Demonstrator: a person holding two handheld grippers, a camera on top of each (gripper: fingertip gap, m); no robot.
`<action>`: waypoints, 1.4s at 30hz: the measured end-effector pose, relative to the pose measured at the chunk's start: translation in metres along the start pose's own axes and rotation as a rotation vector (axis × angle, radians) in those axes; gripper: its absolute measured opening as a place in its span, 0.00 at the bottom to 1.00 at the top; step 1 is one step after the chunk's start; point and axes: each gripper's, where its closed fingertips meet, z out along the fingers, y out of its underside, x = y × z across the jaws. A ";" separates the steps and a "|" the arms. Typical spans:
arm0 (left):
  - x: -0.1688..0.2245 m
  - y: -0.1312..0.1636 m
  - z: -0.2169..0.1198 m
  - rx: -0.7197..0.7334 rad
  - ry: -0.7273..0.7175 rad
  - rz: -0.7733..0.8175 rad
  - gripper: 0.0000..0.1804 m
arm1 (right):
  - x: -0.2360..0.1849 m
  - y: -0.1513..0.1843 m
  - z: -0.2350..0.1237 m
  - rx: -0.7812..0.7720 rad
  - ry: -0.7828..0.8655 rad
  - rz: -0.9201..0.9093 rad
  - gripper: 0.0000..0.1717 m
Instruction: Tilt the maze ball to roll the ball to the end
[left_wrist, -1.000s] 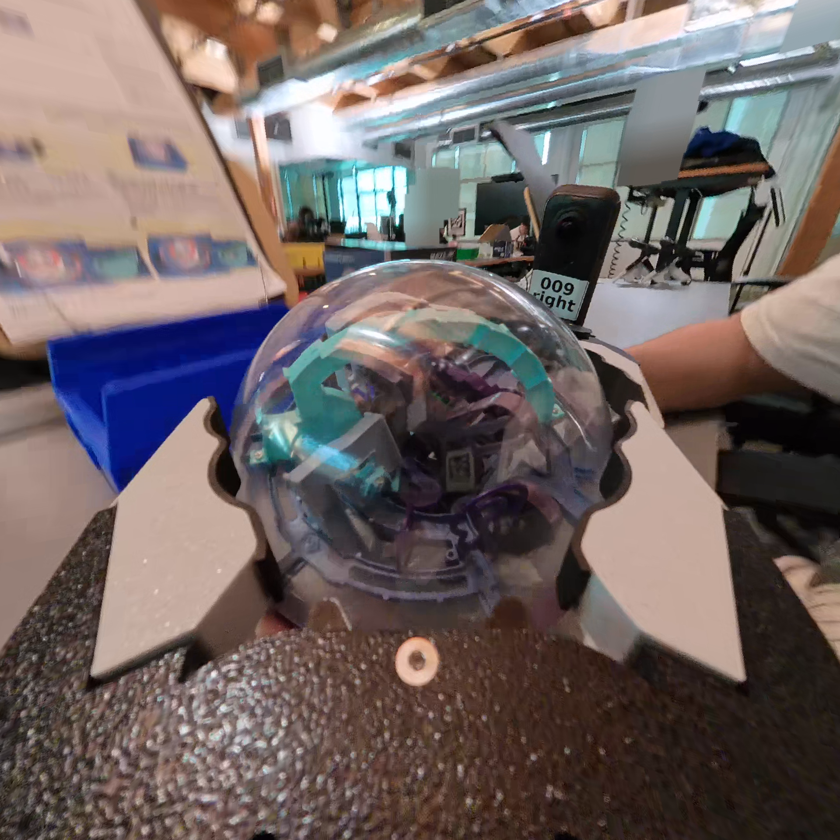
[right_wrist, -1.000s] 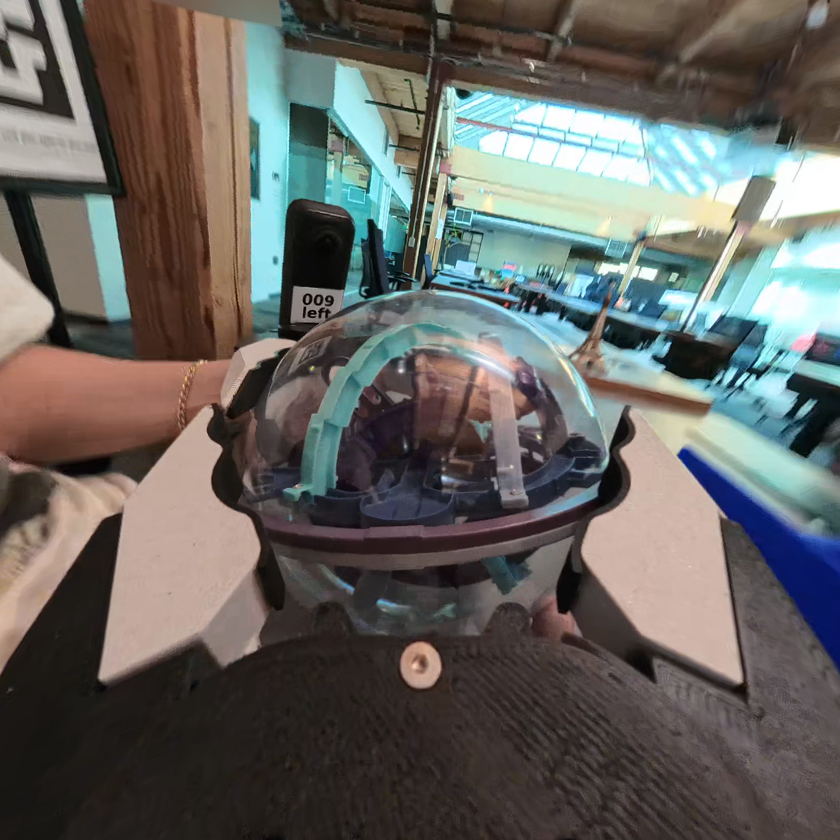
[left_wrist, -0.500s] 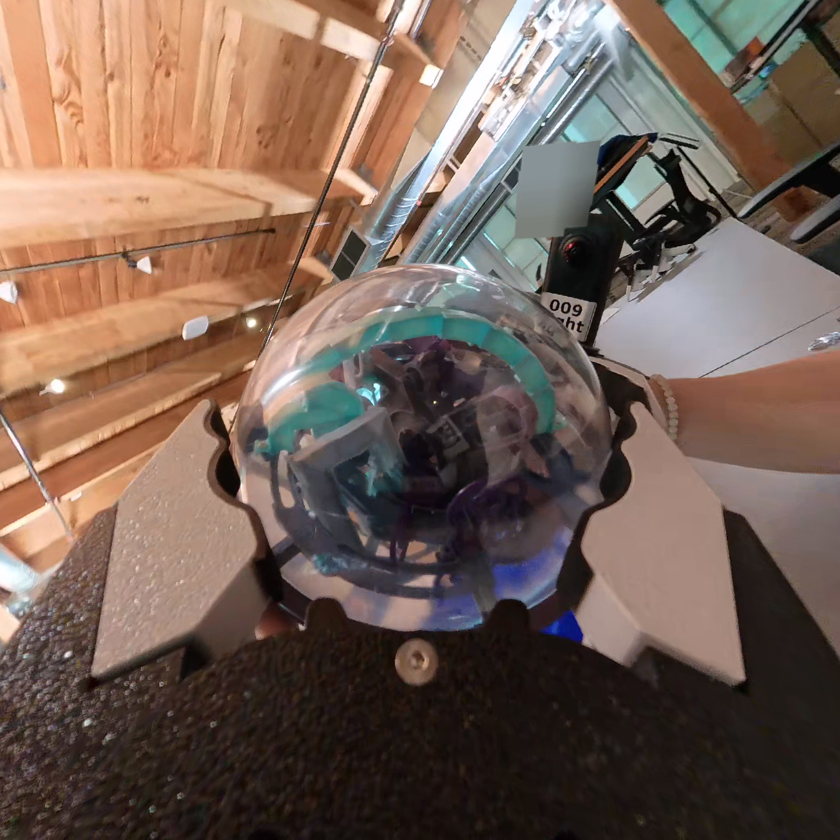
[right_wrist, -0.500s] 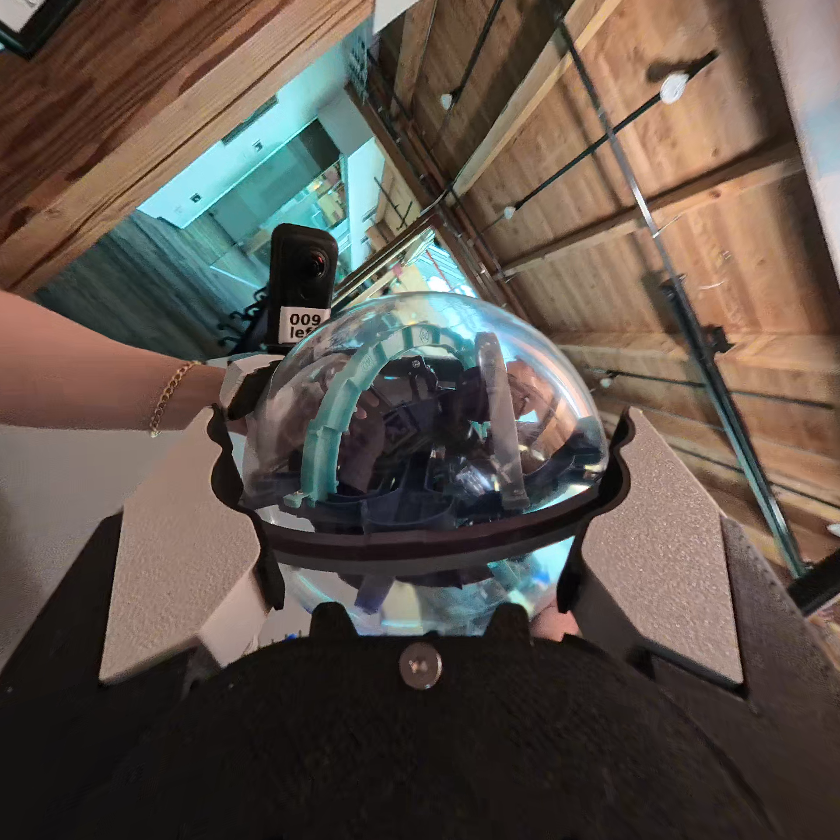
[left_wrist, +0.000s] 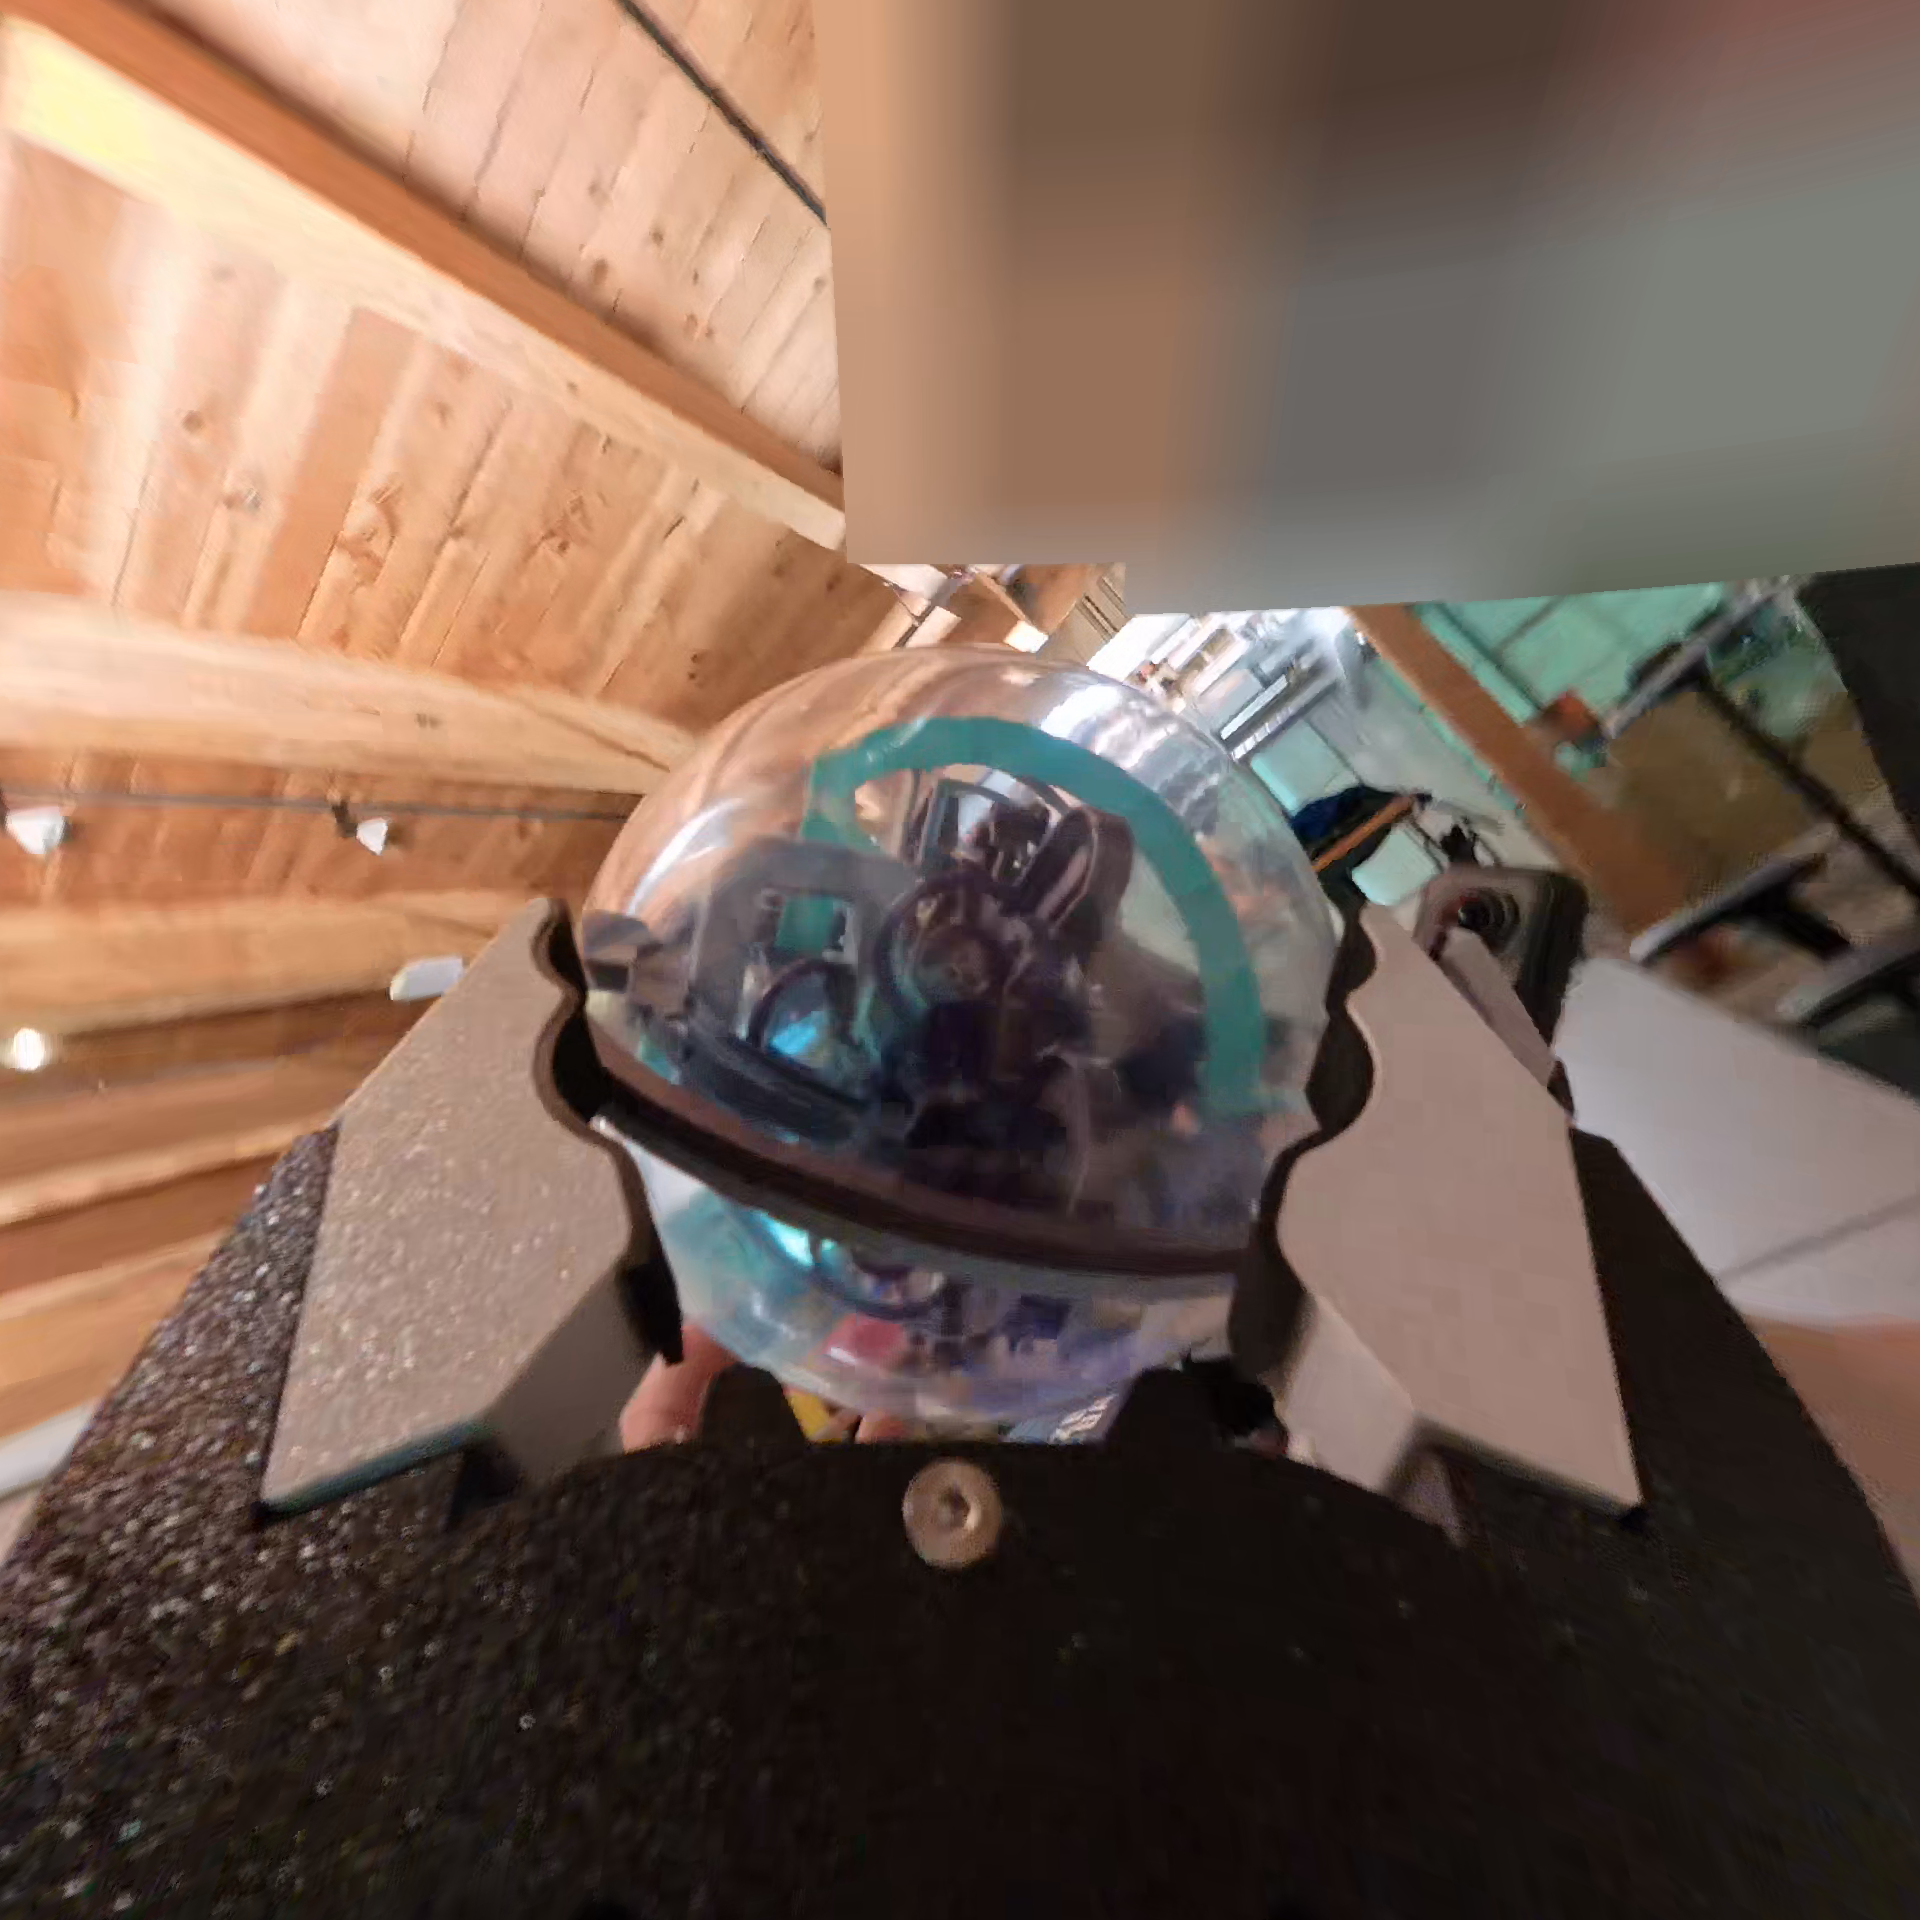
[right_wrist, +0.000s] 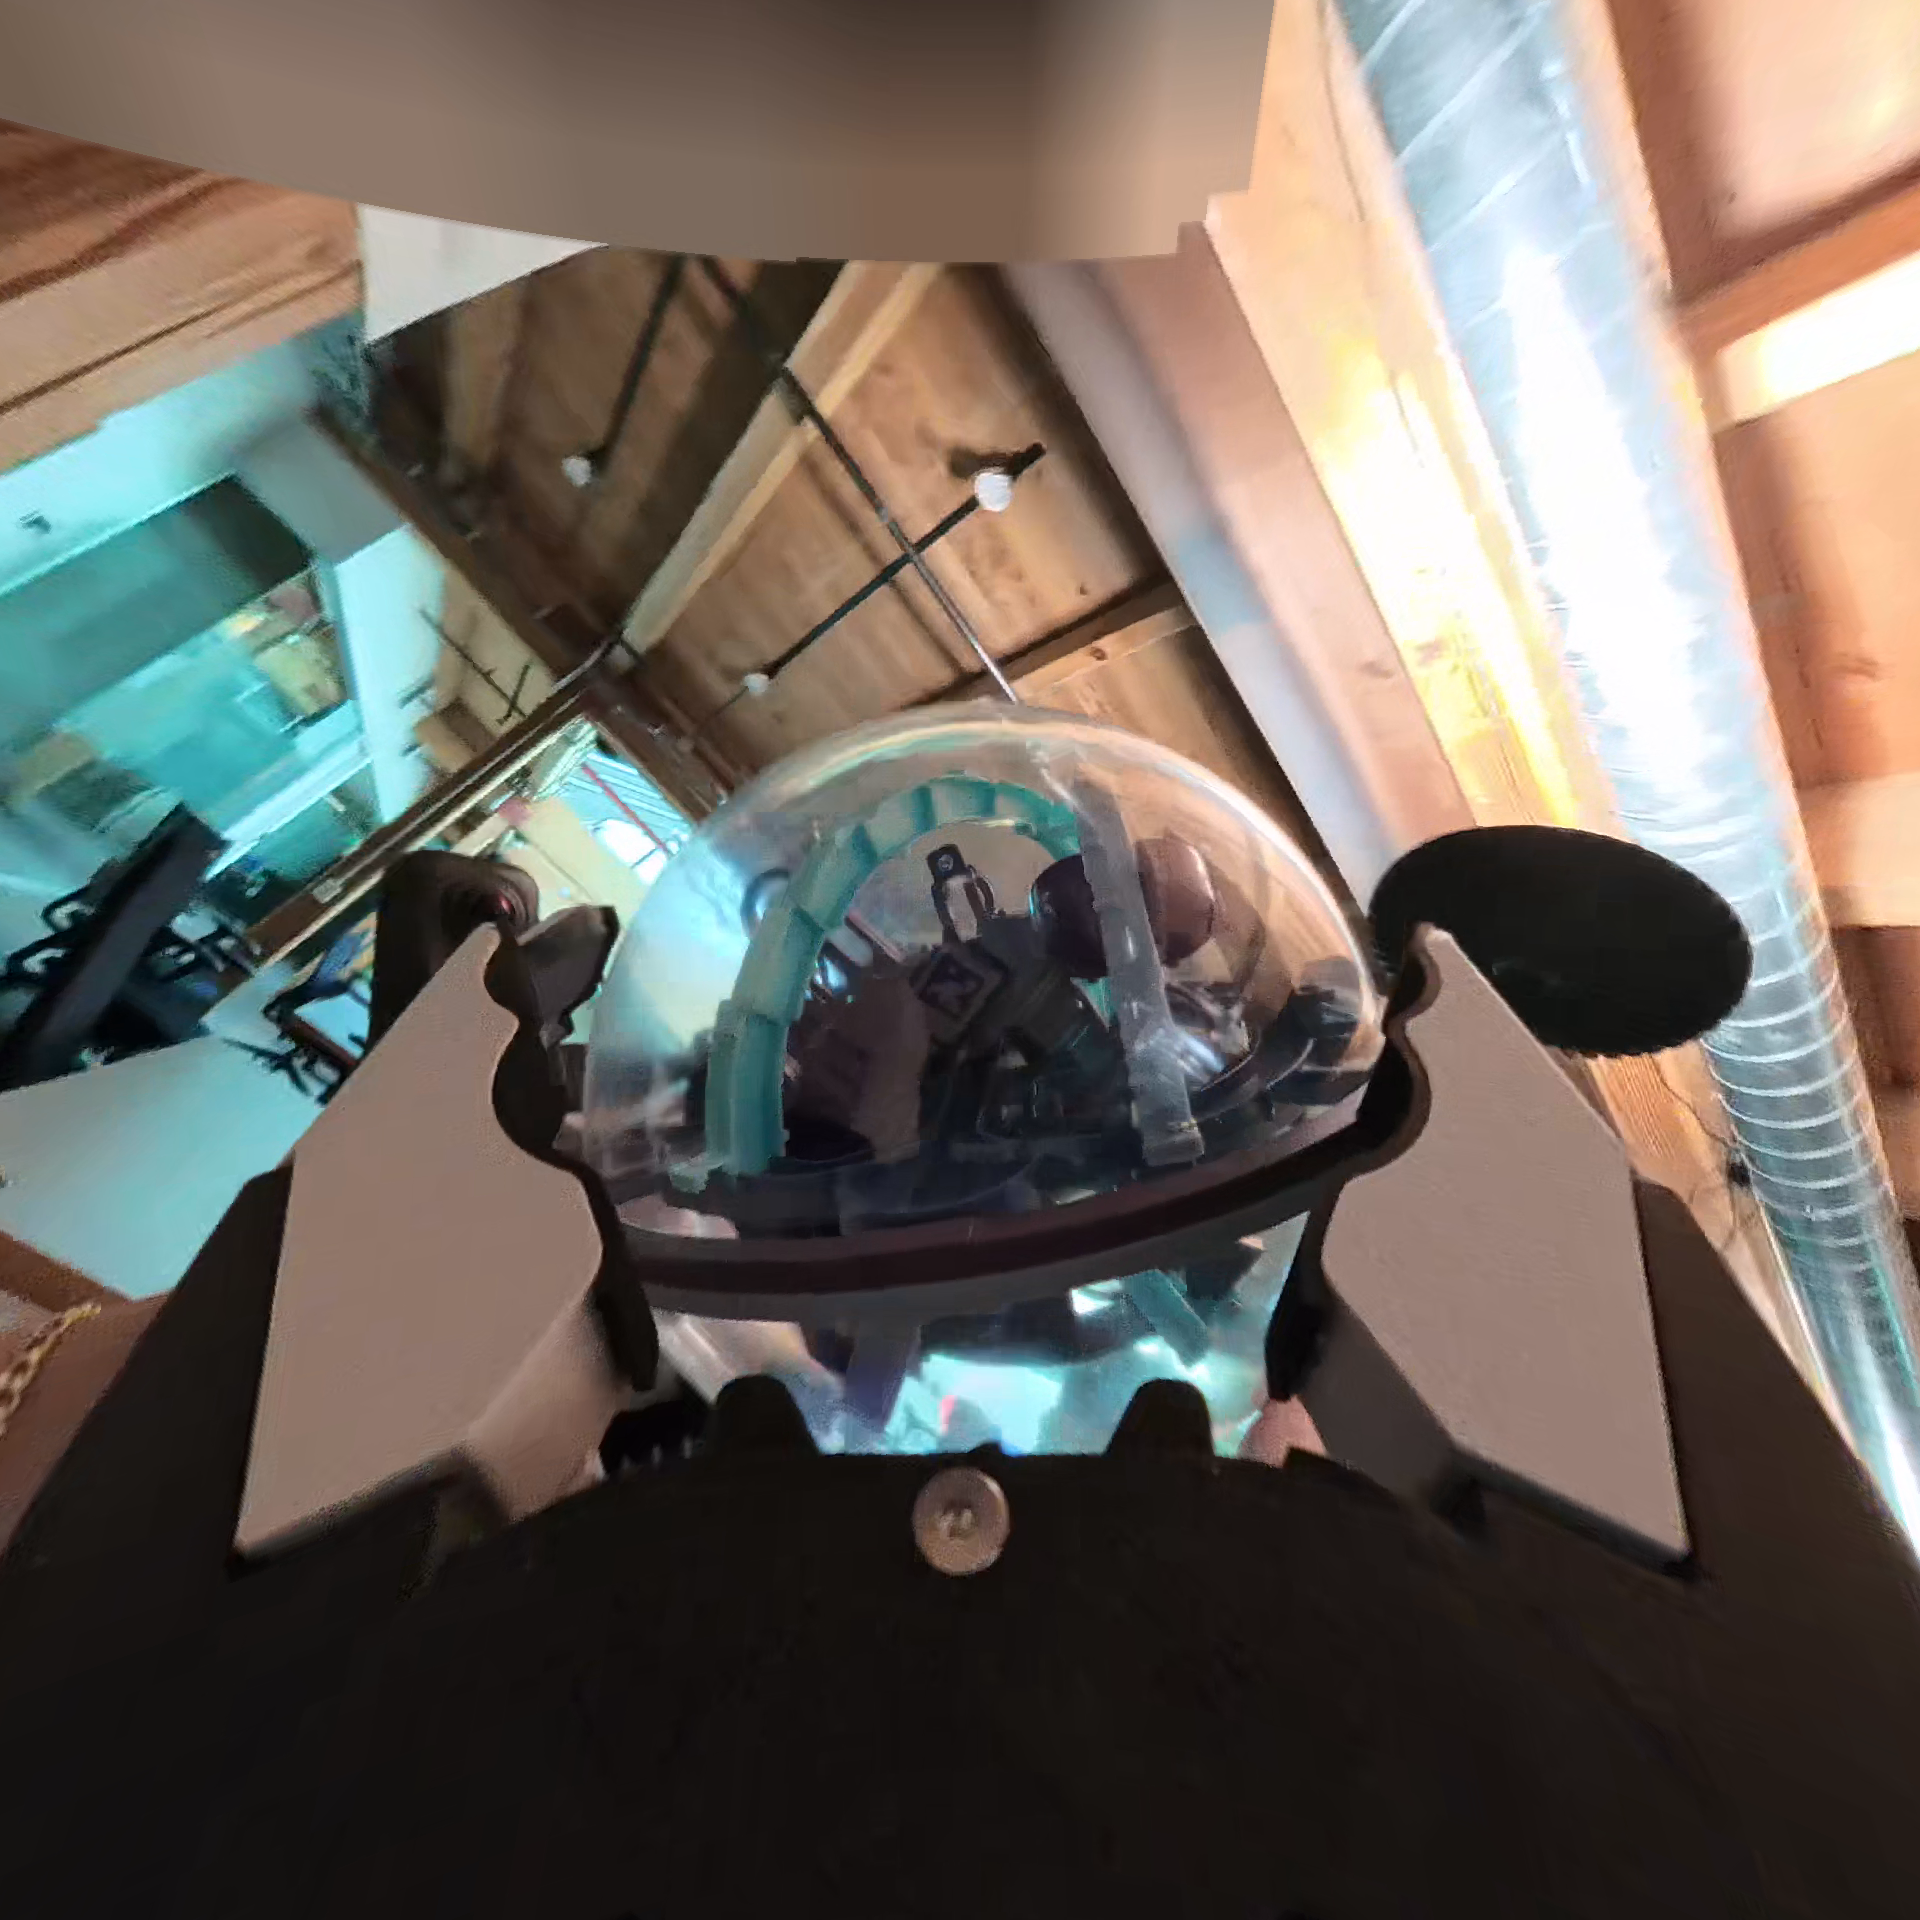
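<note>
Both hand-held grippers are clenched on the same clear maze ball (left_wrist: 956, 997), one from each side: the left gripper (left_wrist: 956, 977) has its grey fingers (left_wrist: 457, 1174) hugging the dark equator band (left_wrist: 935, 1174), and the right gripper (right_wrist: 956, 1029) clamps it the same way with its own fingers (right_wrist: 416, 1195). They hold the sphere up in the air with the wooden ceiling (left_wrist: 312, 416) behind it, tipped steeply. From where I stand the worry is the tilt: both views are smeared, which suggests a brisk swing, and a swing that fast would likely throw the little ball off the teal track (right_wrist: 790, 935). I can't pick that ball out at all. Smooth plastic could also slip in the notches if one side eases off
</note>
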 end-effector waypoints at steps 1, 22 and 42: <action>-0.008 0.006 0.003 -0.015 -0.047 -0.048 0.79 | 0.001 0.003 0.000 -0.002 0.003 0.014 0.87; -0.009 -0.017 -0.029 0.055 0.007 0.043 0.85 | -0.041 0.001 0.015 -0.021 -0.184 0.041 0.84; 0.007 -0.027 -0.026 -0.023 0.048 0.199 0.84 | -0.042 0.003 0.019 0.051 -0.113 0.050 0.89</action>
